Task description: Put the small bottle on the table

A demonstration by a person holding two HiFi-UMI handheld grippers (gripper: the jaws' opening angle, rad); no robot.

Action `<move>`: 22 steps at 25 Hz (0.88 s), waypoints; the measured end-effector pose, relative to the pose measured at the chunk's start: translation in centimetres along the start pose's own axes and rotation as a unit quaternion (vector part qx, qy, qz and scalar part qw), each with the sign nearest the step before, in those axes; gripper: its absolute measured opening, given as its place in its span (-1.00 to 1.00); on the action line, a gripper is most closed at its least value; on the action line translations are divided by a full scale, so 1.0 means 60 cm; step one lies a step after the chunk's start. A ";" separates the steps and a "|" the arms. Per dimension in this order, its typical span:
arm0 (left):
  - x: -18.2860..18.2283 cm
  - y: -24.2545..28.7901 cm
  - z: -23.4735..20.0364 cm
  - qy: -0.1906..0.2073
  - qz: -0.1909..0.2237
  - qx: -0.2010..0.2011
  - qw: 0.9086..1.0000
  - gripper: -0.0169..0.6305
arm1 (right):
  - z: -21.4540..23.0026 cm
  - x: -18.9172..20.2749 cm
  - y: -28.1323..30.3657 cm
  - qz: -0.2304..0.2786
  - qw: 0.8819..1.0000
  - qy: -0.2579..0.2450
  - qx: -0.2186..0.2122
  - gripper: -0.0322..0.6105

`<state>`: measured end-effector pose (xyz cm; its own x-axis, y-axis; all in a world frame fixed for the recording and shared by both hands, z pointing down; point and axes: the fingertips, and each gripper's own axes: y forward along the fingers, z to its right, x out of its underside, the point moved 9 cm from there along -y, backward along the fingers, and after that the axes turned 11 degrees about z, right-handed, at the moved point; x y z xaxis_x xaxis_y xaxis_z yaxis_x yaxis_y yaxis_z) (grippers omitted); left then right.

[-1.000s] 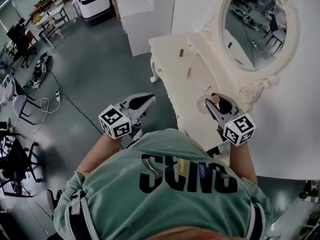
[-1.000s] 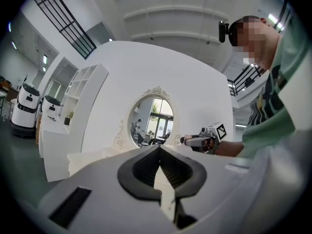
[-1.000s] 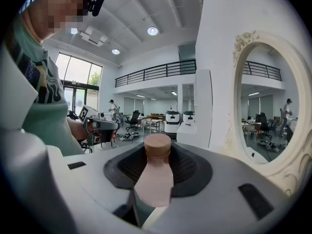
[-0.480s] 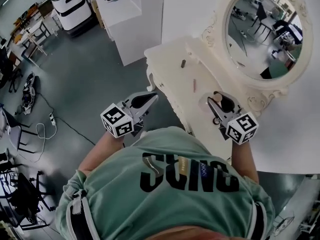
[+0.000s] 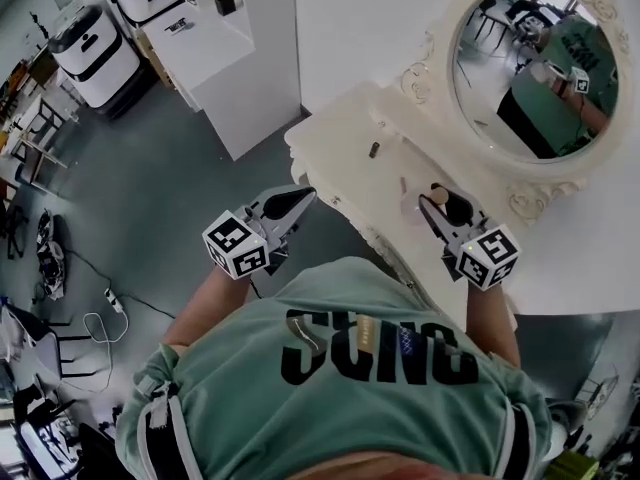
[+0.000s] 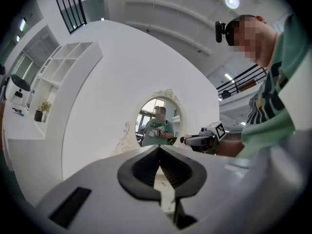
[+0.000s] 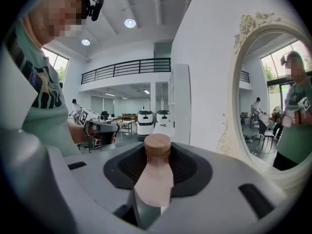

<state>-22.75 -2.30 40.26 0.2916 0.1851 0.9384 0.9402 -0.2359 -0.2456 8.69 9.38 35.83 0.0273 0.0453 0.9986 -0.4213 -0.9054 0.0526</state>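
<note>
Bottle gripped, not yet set down.
My right gripper (image 5: 441,209) is clamped on the small bottle (image 7: 155,177), over the table (image 5: 345,156) at centre right of the head view; lowering it and letting go are left. My left gripper (image 5: 292,204) is closed and empty.

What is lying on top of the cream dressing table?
A small dark cylinder and a thin pinkish stick lie there. The right gripper, shut on a pale pink wood-capped bottle, hides the tabletop below it.
</note>
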 end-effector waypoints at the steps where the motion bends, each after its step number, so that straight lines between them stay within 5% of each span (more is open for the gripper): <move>1: -0.003 -0.001 -0.012 -0.005 -0.001 0.007 1.000 -0.93 | -0.003 -0.002 0.006 -0.003 1.000 0.001 0.008 -0.50; 12: 0.015 0.074 -0.114 -0.031 -0.013 0.019 0.999 -0.93 | 0.079 0.020 0.056 -0.020 0.999 0.017 0.036 -0.50; 22: 0.035 0.254 -0.173 -0.030 -0.032 -0.044 0.998 -0.93 | 0.301 0.036 0.125 0.000 0.999 0.006 -0.036 -0.50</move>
<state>-9.67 -15.42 40.99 0.2440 0.2580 0.9348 0.9390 -0.3039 -0.1612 21.94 -4.93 38.29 0.0174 0.0505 0.9986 -0.4847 -0.8731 0.0526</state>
